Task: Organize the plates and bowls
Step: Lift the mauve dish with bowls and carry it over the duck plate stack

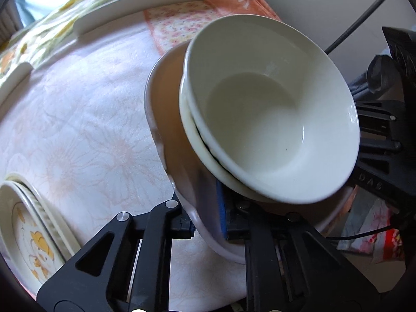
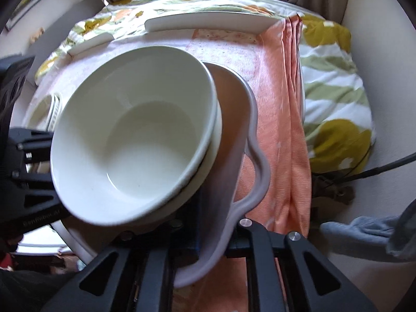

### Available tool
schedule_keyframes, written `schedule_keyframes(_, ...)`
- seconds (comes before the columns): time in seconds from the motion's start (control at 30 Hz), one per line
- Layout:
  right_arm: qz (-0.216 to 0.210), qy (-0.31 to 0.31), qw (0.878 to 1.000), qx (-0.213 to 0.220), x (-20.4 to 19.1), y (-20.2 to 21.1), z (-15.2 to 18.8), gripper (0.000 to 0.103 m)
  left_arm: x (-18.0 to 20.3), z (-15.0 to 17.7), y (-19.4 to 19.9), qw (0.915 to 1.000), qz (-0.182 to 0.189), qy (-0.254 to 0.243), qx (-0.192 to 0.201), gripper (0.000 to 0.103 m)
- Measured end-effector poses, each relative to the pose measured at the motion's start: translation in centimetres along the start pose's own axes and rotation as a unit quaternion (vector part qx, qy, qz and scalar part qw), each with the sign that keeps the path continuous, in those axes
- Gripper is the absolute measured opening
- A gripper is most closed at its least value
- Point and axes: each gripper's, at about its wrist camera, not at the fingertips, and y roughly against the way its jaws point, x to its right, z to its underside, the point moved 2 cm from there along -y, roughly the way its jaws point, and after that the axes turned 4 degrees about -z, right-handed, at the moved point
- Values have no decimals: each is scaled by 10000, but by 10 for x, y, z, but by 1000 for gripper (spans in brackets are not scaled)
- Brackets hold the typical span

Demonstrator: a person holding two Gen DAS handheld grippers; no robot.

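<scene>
Two white bowls (image 1: 262, 119) sit nested and tilted inside a large pale dish with a wavy rim (image 1: 166, 119). In the left wrist view my left gripper (image 1: 205, 223) is shut on the dish's near rim, blue pads on either side of it. My right gripper (image 2: 215, 239) is shut on the opposite rim of the same dish (image 2: 257, 143), with the bowls (image 2: 135, 135) to its left. Each view shows the other gripper's black frame beyond the bowls, its fingertips hidden.
The dishes are over a bed-like surface with a pale pink flowered cloth (image 1: 78, 130) and an orange cloth (image 2: 280, 119). Cartoon-printed plates (image 1: 28, 234) lie at the near left. A long white plate (image 1: 140, 5) and another white plate (image 1: 13, 80) lie further off. A cable (image 2: 384, 166) runs at the right.
</scene>
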Motion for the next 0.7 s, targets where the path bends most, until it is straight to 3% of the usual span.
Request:
schedule_keyframes(0.4, -117, 36, 9995, 287, -11, 15, -3, 10, -8, 1, 25, 9993, -189, 10, 334, 11)
schedule_keyframes(0.7, 109, 192, 9986, 489, -59, 63, -25, 10, -40, 13, 90, 9976, -39, 194, 667, 11)
